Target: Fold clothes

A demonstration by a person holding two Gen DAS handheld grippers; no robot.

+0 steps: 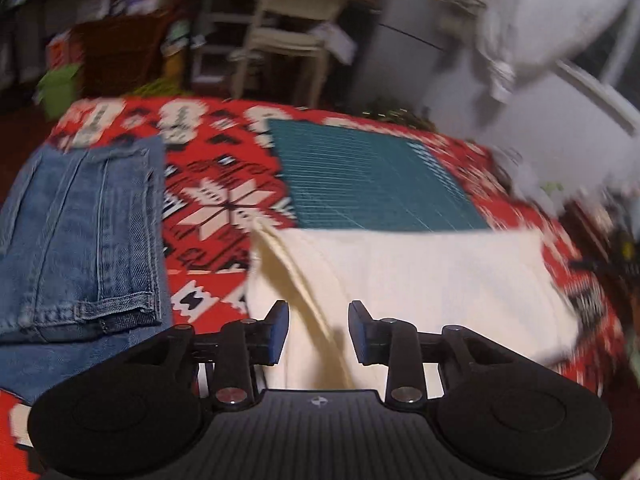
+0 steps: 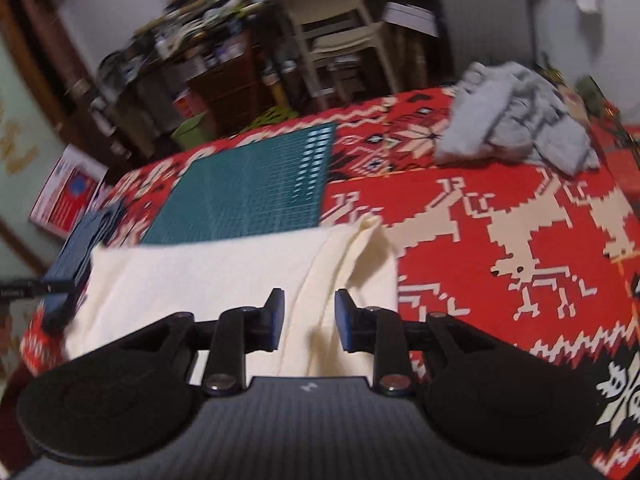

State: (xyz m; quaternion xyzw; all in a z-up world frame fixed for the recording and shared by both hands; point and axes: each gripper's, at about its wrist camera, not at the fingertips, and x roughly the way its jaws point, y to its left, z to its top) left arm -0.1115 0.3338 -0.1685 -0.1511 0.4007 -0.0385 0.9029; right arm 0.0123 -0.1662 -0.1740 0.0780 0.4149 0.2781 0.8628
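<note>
Both claws, left (image 1: 318,330) and right (image 2: 309,318), spread over cream garment (image 1: 420,276)

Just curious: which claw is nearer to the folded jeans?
Left. The left claw hovers over the cream garment, right beside the jeans; the right claw is at the garment's far end.

Matt cream knit garment (image 1: 420,272), blue denim jeans (image 1: 80,232), woven patterned blanket (image 2: 500,216).

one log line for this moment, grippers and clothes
left gripper: open over cream garment | right gripper: open, same garment | jeans: folded | grey garment: unfolded
</note>
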